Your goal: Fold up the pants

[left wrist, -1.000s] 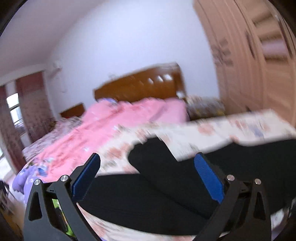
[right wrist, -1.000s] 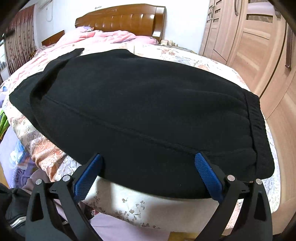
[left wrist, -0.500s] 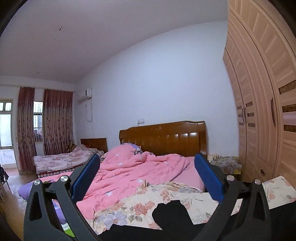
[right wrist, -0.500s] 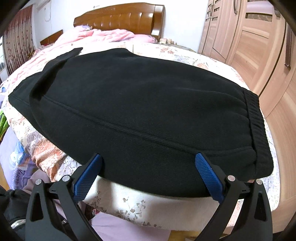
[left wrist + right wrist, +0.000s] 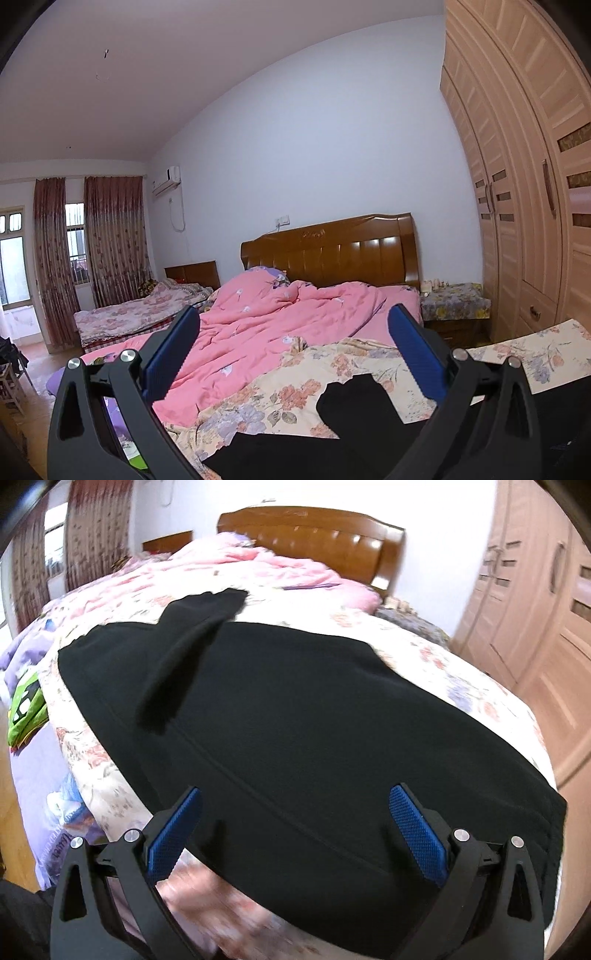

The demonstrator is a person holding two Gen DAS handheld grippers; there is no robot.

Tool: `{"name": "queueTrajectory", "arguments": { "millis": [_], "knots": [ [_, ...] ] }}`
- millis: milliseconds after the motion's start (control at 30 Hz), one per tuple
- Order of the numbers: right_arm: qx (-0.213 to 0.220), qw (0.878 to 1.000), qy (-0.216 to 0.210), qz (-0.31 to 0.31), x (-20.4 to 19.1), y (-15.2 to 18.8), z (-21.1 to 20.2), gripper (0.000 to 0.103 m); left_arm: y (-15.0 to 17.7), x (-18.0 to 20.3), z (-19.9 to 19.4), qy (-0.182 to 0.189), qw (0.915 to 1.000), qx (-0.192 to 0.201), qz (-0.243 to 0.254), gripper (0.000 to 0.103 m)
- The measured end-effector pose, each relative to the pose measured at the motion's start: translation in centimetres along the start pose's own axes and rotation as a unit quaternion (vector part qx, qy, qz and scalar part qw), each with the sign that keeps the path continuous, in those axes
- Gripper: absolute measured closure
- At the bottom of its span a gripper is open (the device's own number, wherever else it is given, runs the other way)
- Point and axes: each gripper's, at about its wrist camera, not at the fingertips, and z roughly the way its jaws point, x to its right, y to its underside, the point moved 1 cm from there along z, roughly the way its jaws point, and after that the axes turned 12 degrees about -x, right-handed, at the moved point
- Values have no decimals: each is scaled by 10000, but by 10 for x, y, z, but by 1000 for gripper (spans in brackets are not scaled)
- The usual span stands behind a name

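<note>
Black pants [image 5: 295, 716] lie folded and flat across the near end of the floral bed sheet [image 5: 476, 686], waistband at the right edge, one leg end flipped up at the far left. My right gripper [image 5: 293, 819] hovers open just above the pants' near edge, nothing between its blue pads [image 5: 417, 827]. In the left wrist view only a strip of the black pants [image 5: 354, 406] shows at the bottom. My left gripper [image 5: 293, 347] is raised, tilted up toward the room, open and empty.
A pink quilt [image 5: 280, 325] covers the bed's far half before a wooden headboard [image 5: 332, 247]. A wooden wardrobe [image 5: 532, 206] lines the right wall, with a nightstand [image 5: 456, 302] beside it. A second bed [image 5: 129, 314] and curtains [image 5: 110, 236] are at left. A green item [image 5: 26, 709] lies off the bed's left.
My left gripper has lifted and tilted up from the pants toward the room. The right gripper has risen and pulled back, so more of the bed and a flipped leg end show.
</note>
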Motion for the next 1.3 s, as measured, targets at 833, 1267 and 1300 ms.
{"name": "queueTrajectory", "arguments": {
  "millis": [833, 1267, 1300],
  "knots": [
    [-387, 9771, -2089, 152, 33, -152, 73, 14, 155, 30, 372, 2107, 8597, -4540, -1019, 2],
    [-271, 9704, -2370, 367, 21, -151, 96, 14, 162, 220, 525, 701, 8310, -5440, 926, 14],
    [-258, 9697, -2398, 400, 25, -152, 96, 14, 161, 221, 525, 681, 8388, -5317, 954, 20]
  ]
}}
